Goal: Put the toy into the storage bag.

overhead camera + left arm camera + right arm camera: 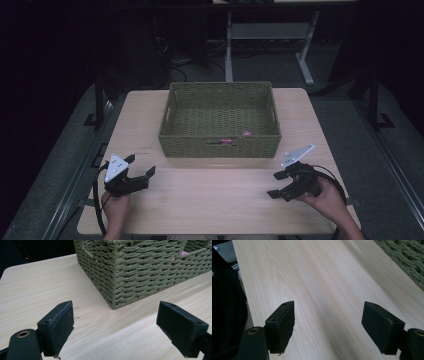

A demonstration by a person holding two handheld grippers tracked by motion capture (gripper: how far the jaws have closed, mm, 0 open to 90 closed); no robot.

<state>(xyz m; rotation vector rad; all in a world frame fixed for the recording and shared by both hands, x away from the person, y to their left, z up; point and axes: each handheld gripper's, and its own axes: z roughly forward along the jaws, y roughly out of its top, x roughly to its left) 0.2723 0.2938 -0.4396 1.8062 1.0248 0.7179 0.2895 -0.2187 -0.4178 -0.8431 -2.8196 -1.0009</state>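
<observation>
A woven basket (220, 120) sits on the far half of the table (210, 200), roughly centred across it. Inside, against the near wall, lie two small pink things (235, 138), too small to make out; through the left gripper view they peek over the rim as pink specks (183, 253).

The left gripper (141, 166) rests at the near left of the table, held in the person's left hand (116, 206), with its grey plate on top. Its jaws stand wide apart with nothing between them, and they point toward the basket's near left corner (113, 290), which stands a little way ahead of them, not touching.

The right gripper (276, 185) is at the near right, in the right hand (327, 197), and points leftward across the table. Its jaws are also spread wide and empty. In the right gripper view they hang over bare wood (317, 290), with the basket's wall (407, 255) at the upper right, well clear of them.

Both grippers are on the near side of the basket and well apart from each other, with open tabletop between them. Cables trail from each back toward the table's near edge.
</observation>
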